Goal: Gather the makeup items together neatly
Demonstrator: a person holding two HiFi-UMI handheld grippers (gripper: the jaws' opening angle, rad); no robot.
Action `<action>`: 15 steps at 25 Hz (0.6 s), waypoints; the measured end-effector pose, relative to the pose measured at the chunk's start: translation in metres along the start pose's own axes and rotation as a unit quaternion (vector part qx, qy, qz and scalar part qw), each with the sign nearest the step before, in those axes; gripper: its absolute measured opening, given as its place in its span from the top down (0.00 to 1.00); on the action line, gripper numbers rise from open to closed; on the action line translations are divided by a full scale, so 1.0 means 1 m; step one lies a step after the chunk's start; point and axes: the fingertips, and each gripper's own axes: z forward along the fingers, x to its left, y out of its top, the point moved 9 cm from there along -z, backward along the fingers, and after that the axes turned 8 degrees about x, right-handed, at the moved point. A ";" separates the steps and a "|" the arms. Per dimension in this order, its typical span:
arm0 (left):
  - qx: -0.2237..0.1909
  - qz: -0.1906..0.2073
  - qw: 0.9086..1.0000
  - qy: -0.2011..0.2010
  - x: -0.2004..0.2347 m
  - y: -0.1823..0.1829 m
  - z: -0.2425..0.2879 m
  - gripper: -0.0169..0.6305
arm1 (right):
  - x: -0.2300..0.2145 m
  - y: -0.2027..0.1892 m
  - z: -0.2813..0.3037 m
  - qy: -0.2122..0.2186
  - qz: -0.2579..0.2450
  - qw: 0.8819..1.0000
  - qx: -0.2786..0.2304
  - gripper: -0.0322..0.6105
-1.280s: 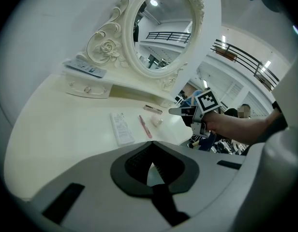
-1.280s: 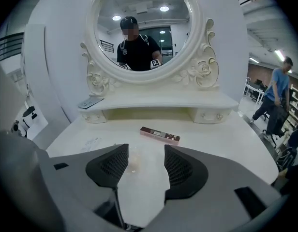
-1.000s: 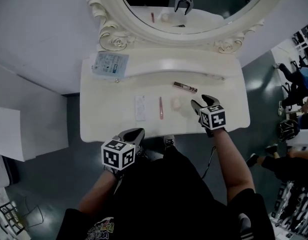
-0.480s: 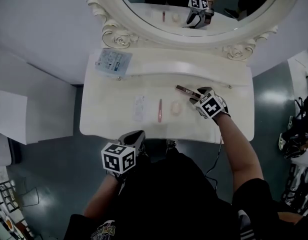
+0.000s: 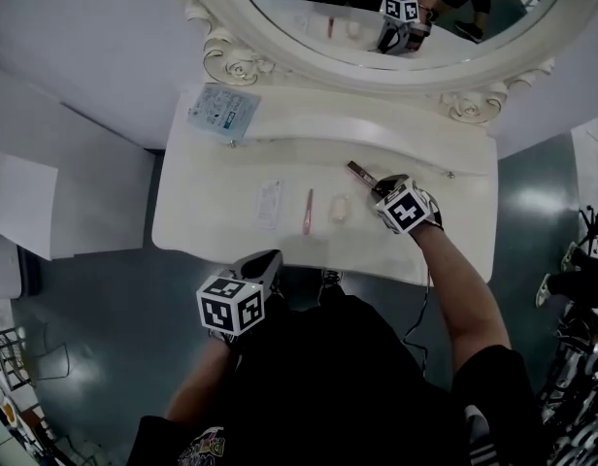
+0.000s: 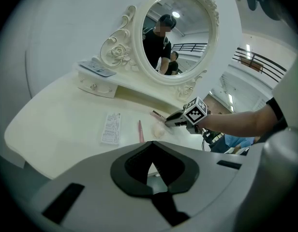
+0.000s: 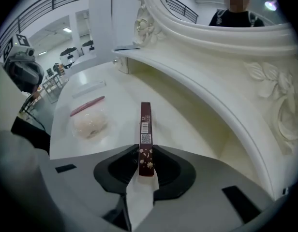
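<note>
The fingers [image 7: 171, 171] of the right gripper [image 7: 145, 153] have just been closing and now pinch the near end of a slim dark red box [image 7: 145, 129], one pad on each long side. In the head view this gripper [image 5: 380, 186] and its marker cube cover the gripped end, so only the far part of the box [image 5: 360, 172] shows. The print beside its barcode is too small to read, and its contents cannot be told.

The box lies flat on the white dressing table [image 5: 454, 241], right of centre, below the raised shelf. Its long axis runs straight out from the jaws; in the head view it slants up-left toward the oval mirror [image 5: 280, 51].

Left of it lie a pale round puff in clear wrap [image 5: 339, 208], a pink pencil [image 5: 308, 211] and a flat white card [image 5: 269, 205], each apart.

The left gripper [image 6: 152, 151] hangs off the table's near edge, pads together, holding nothing.
</note>
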 end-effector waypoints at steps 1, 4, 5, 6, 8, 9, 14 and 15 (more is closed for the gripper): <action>0.001 0.004 1.000 -0.002 0.000 0.002 0.000 0.96 | 0.003 -0.002 -0.004 -0.009 0.024 1.000 -0.002 0.79; 0.009 0.018 1.000 -0.010 0.001 0.007 -0.001 0.96 | 0.013 -0.017 -0.013 -0.041 0.127 0.991 -0.014 0.79; 0.012 0.024 1.000 -0.014 0.002 0.009 0.000 0.96 | 0.016 -0.023 -0.016 -0.050 0.158 0.986 -0.022 0.79; 0.016 0.030 0.999 -0.019 0.003 0.011 0.000 0.96 | 0.021 -0.027 -0.020 -0.056 0.186 0.981 -0.029 0.79; 0.024 0.044 0.998 -0.030 0.005 0.016 0.001 0.96 | 0.034 -0.037 -0.026 -0.061 0.237 0.969 -0.038 0.79; 0.028 0.051 0.998 -0.036 0.006 0.017 0.002 0.96 | 0.040 -0.042 -0.029 -0.062 0.262 0.962 -0.039 0.79; 0.050 0.086 0.993 -0.066 0.009 0.025 0.006 0.96 | 0.070 -0.063 -0.034 -0.073 0.366 0.927 -0.042 0.79; 0.054 0.091 0.992 -0.071 0.010 0.026 0.006 0.96 | 0.075 -0.065 -0.035 -0.077 0.383 0.920 -0.042 0.79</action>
